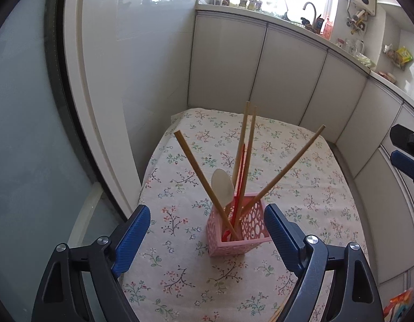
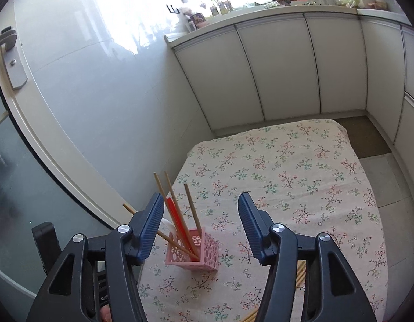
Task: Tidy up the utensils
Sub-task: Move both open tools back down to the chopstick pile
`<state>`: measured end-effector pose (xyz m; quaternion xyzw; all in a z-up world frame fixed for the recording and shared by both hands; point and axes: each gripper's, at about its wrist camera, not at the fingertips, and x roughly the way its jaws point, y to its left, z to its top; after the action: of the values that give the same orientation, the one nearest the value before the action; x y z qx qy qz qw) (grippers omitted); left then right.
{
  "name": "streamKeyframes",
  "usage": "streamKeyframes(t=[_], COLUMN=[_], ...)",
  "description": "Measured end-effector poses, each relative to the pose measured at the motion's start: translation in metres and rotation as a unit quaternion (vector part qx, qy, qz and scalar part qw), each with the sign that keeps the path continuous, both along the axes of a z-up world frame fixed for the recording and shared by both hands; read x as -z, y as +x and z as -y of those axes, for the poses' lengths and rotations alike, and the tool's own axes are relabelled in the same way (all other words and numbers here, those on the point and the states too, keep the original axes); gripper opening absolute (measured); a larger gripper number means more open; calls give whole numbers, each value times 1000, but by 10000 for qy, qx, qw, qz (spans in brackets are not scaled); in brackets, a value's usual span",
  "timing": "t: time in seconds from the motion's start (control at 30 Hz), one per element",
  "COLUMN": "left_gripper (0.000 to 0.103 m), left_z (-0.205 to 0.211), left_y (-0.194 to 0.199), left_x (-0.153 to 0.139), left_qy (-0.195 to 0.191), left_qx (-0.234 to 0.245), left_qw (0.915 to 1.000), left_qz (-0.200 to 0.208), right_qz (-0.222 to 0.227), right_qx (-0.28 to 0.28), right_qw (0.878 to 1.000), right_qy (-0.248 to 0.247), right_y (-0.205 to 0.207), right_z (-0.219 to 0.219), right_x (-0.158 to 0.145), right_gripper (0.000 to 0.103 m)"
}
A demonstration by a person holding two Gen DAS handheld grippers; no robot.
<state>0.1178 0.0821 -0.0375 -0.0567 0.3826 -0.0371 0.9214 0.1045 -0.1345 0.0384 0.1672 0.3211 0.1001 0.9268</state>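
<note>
The pink basket (image 1: 237,225) stood on the flowery surface (image 1: 301,187), right between the wide-open fingers of the left tool (image 1: 207,230). The right tool (image 2: 201,225) was wide open and empty too. Wooden chopsticks (image 1: 196,171), a white spoon (image 1: 222,186) and red sticks (image 1: 240,177) poked out.

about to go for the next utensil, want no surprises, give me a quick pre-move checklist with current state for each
1. Left gripper open and empty: ok, jaws wide apart, nothing between them.
2. Right gripper open and empty: ok, jaws apart, nothing held.
3. Pink perforated plastic basket upright on the floral tablecloth: ok.
4. Utensils already in the basket: ok, wooden chopsticks, a white spoon and red chopsticks stand in it, splayed out.
5. Loose wooden chopsticks left on the cloth: ok, they lie near the right gripper, partly hidden behind it.
6. How many loose ones remain: cannot tell.
</note>
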Motion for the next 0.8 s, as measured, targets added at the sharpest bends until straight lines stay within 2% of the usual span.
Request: streamKeyframes(t=[0.17, 0.37, 0.6, 0.8], left_gripper=[90, 90, 90, 90], left_z=[20, 53, 102, 149], left_y=[-11, -22, -32, -31], left_x=[1, 6, 21, 45], left_qy=[41, 329, 579, 637], left_qx=[353, 799, 1427, 1871], left_qw=[9994, 9962, 9871, 9767], left_qz=[-58, -142, -440, -834], right_qz=[-403, -1073, -1947, -2532], right_qx=[330, 673, 971, 1078], right_qw=[9986, 9919, 9760, 9611], right_qy=[0, 36, -99, -210], right_y=[-16, -27, -29, -30], right_z=[36, 77, 115, 138], right_x=[27, 66, 109, 137], right_gripper=[70, 70, 70, 70])
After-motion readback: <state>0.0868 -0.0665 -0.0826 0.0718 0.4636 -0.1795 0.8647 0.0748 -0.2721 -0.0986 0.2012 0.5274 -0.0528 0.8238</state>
